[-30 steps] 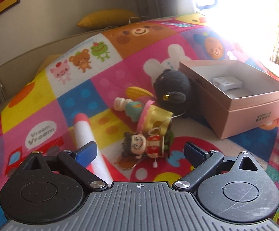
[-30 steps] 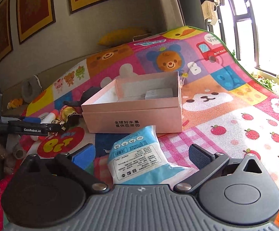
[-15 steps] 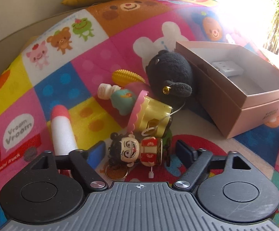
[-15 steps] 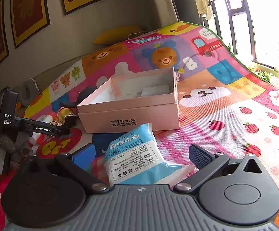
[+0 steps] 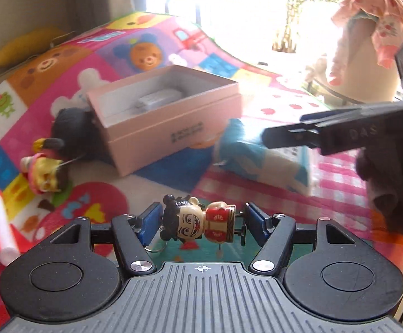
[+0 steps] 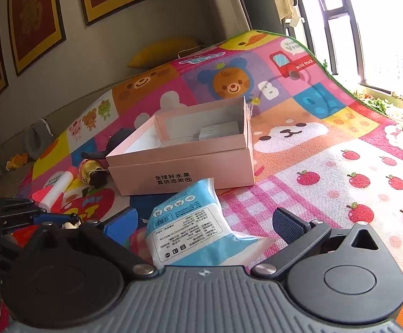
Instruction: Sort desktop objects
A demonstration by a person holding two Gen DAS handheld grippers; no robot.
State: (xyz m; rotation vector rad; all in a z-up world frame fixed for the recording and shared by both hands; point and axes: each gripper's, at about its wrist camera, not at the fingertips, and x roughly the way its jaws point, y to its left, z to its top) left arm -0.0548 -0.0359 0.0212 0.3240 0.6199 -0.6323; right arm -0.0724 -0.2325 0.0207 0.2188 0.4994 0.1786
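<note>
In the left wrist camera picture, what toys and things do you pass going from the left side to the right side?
White and red foam stick → yellow and pink doll → black plush toy → pink box → blue and white packet → the other hand-held gripper.

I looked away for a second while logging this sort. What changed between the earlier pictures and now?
The left tongs closed on the little doll figure, which lay on the mat before, and carried it off the toy pile, swinging toward the pink box. The right tongs stayed open over the blue-and-white packet. The box, the white item inside it and the other toys kept their places.
</note>
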